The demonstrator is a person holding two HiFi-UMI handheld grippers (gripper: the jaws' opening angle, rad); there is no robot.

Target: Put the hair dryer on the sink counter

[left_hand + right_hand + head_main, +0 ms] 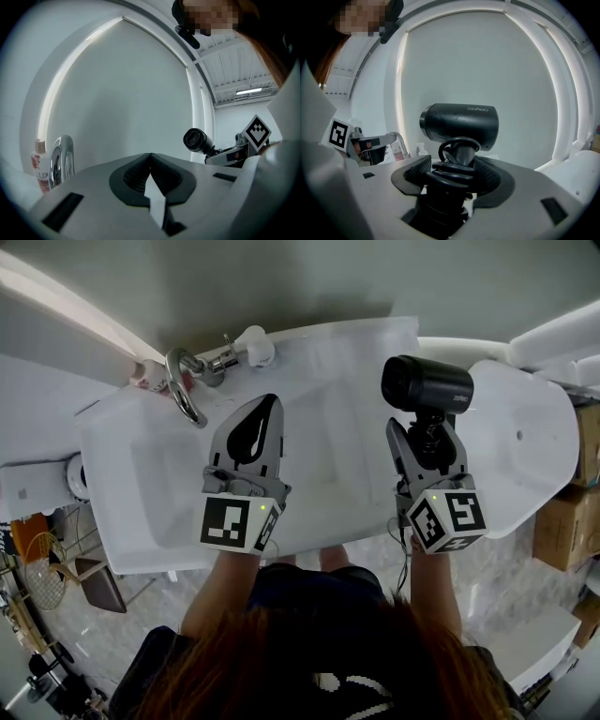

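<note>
The black hair dryer [427,383] stands upright in my right gripper [424,432], whose jaws are shut on its handle with the cord coiled round it. It hangs over the right part of the white sink counter [361,357]. In the right gripper view the hair dryer [459,122] fills the middle, its barrel lying sideways above the jaws of the right gripper [454,174]. My left gripper [271,401] is over the basin, shut and empty. In the left gripper view, the left gripper [150,155] has its tips meeting, and the hair dryer [197,139] shows to the right.
A chrome faucet [186,381] stands at the counter's back left, with a small bottle [40,164] beside it. An arched, lit mirror [478,70] stands behind the sink. A white rounded fixture [534,442] lies right of the counter, with cardboard boxes [562,521] beyond.
</note>
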